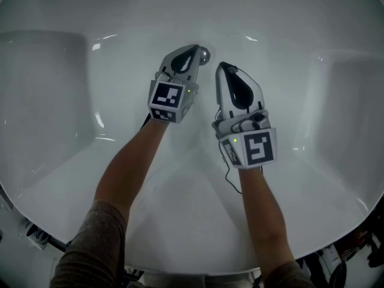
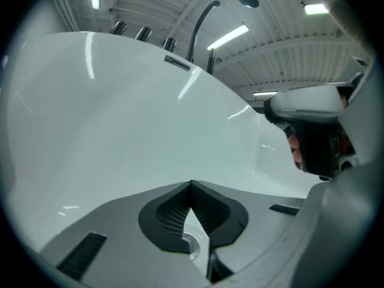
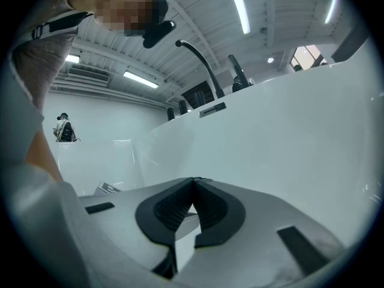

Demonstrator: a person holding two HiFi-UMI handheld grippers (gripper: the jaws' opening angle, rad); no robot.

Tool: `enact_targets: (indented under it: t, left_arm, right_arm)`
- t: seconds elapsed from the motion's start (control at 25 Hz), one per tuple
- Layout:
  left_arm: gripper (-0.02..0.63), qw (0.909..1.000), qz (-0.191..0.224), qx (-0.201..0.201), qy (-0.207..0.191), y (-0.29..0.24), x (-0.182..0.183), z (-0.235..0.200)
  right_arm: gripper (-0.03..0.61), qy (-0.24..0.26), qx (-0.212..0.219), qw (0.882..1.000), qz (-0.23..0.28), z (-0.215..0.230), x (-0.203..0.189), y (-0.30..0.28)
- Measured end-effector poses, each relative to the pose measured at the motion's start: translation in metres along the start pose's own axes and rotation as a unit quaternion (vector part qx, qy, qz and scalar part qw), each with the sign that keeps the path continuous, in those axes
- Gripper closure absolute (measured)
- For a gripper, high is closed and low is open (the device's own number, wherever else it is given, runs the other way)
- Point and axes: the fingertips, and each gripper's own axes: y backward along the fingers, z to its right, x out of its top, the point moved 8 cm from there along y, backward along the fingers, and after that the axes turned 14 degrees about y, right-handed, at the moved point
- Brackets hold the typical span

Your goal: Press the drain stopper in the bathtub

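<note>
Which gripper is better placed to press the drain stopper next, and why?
Probably the left. The left gripper, jaws closed, sits right at the chrome drain stopper, which also shows beneath its jaws in the left gripper view. The right gripper, also shut, points at bare bathtub floor beside it.

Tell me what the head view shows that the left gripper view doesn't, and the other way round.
Head view only: both forearms, the marker cubes, and the drain stopper as a chrome dome at the shut tips of the left gripper. Left gripper view only: the faucet spout and ceiling lights beyond the tub rim. Both: the white bathtub, the right gripper alongside, and the stopper, though the gripper view shows just a chrome sliver beneath the jaws.
</note>
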Motion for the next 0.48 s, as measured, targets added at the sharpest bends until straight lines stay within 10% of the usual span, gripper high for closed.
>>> enact_targets:
  t: [0.48]
  left_arm:
    - [0.612, 0.9819, -0.163, 0.074, 0.061, -0.032, -0.064, -0.032]
  right_arm:
    - [0.577, -0.022, -0.007, 1.000, 0.000, 0.005, -0.002, 0.000]
